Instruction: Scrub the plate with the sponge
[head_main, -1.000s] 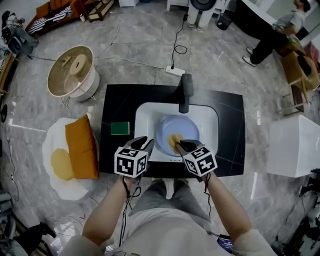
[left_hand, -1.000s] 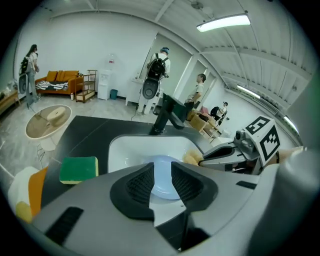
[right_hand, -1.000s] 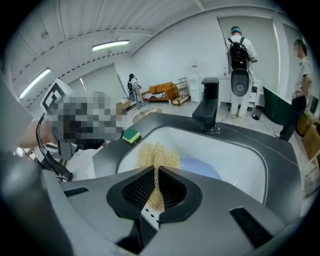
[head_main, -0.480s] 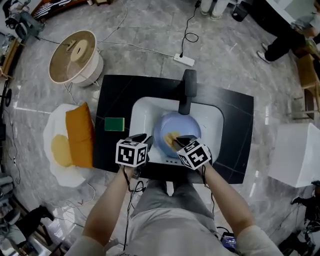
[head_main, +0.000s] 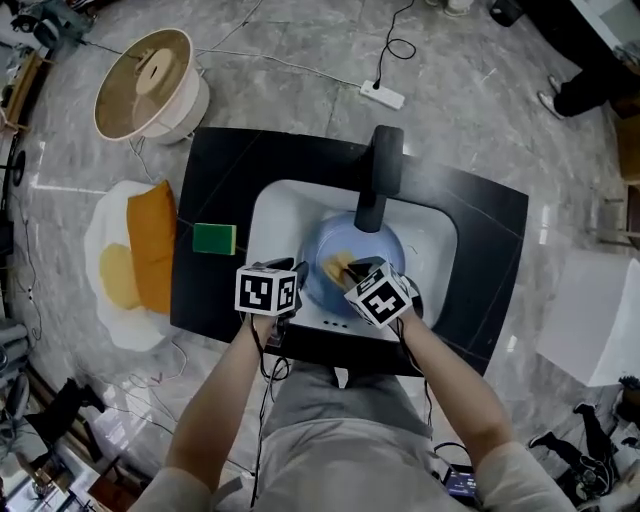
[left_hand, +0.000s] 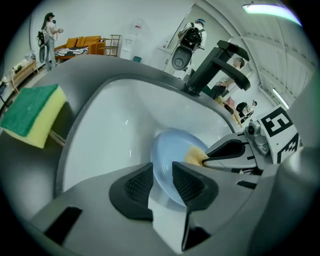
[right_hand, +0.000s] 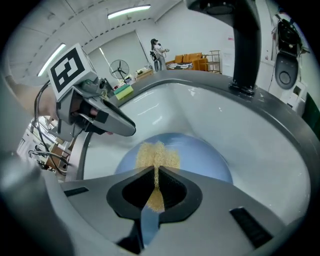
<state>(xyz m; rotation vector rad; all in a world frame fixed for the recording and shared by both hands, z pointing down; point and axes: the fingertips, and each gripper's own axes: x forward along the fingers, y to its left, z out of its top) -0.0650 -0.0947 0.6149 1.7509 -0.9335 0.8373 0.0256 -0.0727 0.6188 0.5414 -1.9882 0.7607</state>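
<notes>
As it sank, the left claw (left_hand: 162, 172) just opened astride the plate (left_hand: 173, 146).

plate (left_hand: 172, 147) rim partly behind left gripper (left_hand: 162, 169)

In the sink (head_main: 280, 220), set in the desk (head_main: 230, 180) at frame centre: the plate (head_main: 385, 255), below the tap (head_main: 380, 175), a scrub pad (head_main: 338, 266) on it. Left of the sink, on the desk: a sponge (head_main: 214, 239). At upper left, on the floor (head_main: 300, 70): a fan (head_main: 150, 85).

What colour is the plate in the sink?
Light blue; the plate shows best in the right gripper view.
</notes>
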